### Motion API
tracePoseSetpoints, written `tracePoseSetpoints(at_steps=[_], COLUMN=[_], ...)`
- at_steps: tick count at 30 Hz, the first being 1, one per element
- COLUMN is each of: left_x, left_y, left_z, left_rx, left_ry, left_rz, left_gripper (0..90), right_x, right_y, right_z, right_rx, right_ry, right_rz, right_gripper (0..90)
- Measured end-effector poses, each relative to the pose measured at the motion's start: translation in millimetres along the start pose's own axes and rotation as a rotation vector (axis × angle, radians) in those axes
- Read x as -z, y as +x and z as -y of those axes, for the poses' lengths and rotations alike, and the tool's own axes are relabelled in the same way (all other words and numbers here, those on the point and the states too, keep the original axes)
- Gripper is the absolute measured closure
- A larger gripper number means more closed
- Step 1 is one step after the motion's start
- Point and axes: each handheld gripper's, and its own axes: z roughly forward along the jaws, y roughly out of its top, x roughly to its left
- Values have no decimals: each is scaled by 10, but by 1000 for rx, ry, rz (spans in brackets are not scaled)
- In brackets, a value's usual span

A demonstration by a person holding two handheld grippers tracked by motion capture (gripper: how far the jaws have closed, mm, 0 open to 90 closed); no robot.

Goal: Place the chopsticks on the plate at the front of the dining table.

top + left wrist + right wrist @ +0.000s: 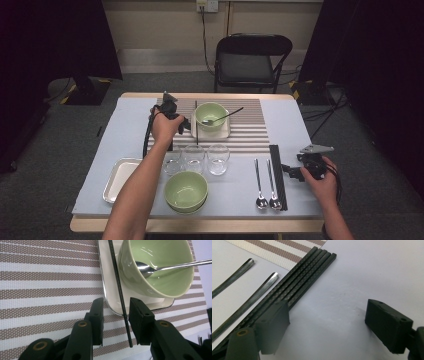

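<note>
Nearest the camera, a person's forearms are reaching in over the surface (100, 145), where a second green bowl (186, 191), a steel tray (119, 177), three glasses (194, 158), two spoons (266, 182) and a bundle of black chopsticks (278, 175) are lying. Farther back, on the striped mat (250, 127), the green bowl (160, 267) with a spoon (170, 266) is sitting on a white plate (110, 287), and a single chopstick (120, 290) is leaning across that plate's edge. Fingers of the left gripper (116, 315) are standing apart around this chopstick without pressing it, while the right gripper (325, 325) is resting wide open beside the chopstick bundle.
</note>
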Motion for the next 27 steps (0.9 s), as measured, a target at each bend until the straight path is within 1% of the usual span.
tracePoseSetpoints(at_steps=[1, 2, 5, 7, 8, 9, 10, 12, 13, 14, 15, 17, 19, 20, 21, 26, 27], left_x=[13, 29, 65, 83, 95, 104, 119, 136, 159, 159, 174, 202, 225, 238, 248, 303, 312], left_y=[5, 15, 22, 23, 28, 26, 24, 29, 31, 31, 29, 30, 33, 41, 42, 75, 78], left_z=[3, 2, 7, 10, 12, 16, 17, 22, 31, 31, 34, 39, 45, 46, 49, 57, 60], left_rx=[3, -5, 2, 1, -7, -5, -7, -12, -22, -22, -26, -30, -26, -33, -28, -34, -29], left_ry=[-4, -1, -11, -11, -10, -14, -17, -20, -20, -20, -26, -32, -37, -35, -38, -53, -56], left_rz=[0, 2, 0, 11, 14, 15, 7, 17, 19, 19, 17, 19, 22, 23, 21, 18, 17], left_gripper=[646, 638, 616, 601, 589, 584, 575, 552, 538, 512, 512, 482, 454, 450, 444, 385, 381], right_x=[0, 0, 0, 0, 0, 0, 0, 0, 0, 0, 0, 0, 0, 0, 0, 1, 1], right_y=[0, 0, 0, -1, -1, -2, -2, -2, -3, -3, -2, -1, 2, 2, 2, 2, 2], right_z=[0, 0, 0, 0, 0, -1, -1, -1, -2, -2, -2, -1, 0, -1, 0, 0, 0], right_rx=[-1, 0, 0, -1, -1, -1, -2, -2, -3, -3, -2, -1, 1, 1, 1, 1, 1], right_ry=[0, 0, 0, 0, 0, 1, 1, 1, 2, 2, 2, 1, 0, 0, 0, -1, -1], right_rz=[0, 0, 0, -1, -2, -2, -3, -3, -3, -3, -2, -1, 1, 1, 2, 4, 3], right_gripper=[187, 187, 187, 187, 187, 187, 187, 187, 187, 187, 187, 187, 187, 187, 187, 187, 187])
